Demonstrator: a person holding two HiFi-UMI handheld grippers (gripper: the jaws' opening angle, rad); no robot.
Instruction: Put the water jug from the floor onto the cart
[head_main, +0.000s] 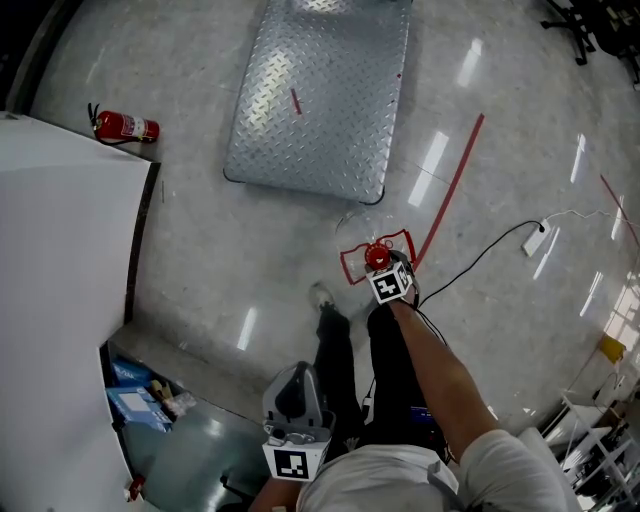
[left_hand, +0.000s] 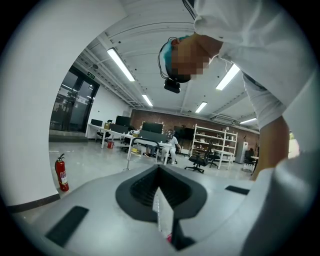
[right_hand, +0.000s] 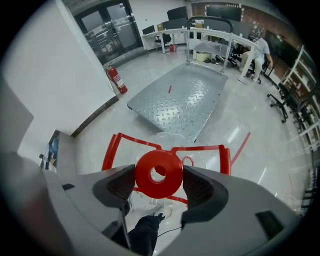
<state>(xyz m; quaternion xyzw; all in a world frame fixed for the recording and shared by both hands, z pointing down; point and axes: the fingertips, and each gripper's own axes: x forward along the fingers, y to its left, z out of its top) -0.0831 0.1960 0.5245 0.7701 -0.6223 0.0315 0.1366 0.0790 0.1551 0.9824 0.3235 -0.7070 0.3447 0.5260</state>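
Note:
The water jug (head_main: 366, 228) is clear, with a red cap (head_main: 377, 256) and a red handle frame (head_main: 349, 266). It stands on the floor just in front of the cart (head_main: 320, 90), a low diamond-plate platform. My right gripper (head_main: 380, 266) points steeply down over the jug. In the right gripper view the gripper (right_hand: 159, 184) is open, with the red cap (right_hand: 159, 174) between its fingers (right_hand: 201, 189) and the cart (right_hand: 180, 100) beyond. My left gripper (head_main: 292, 378) is held low by my body, away from the jug. Its jaws (left_hand: 159, 176) are shut on nothing.
A red fire extinguisher (head_main: 125, 126) lies beside a white wall (head_main: 60, 300) at the left. A red tape line (head_main: 455, 180) runs right of the cart. A power strip (head_main: 535, 240) with its cable lies further right. Blue boxes (head_main: 135, 395) sit at the lower left.

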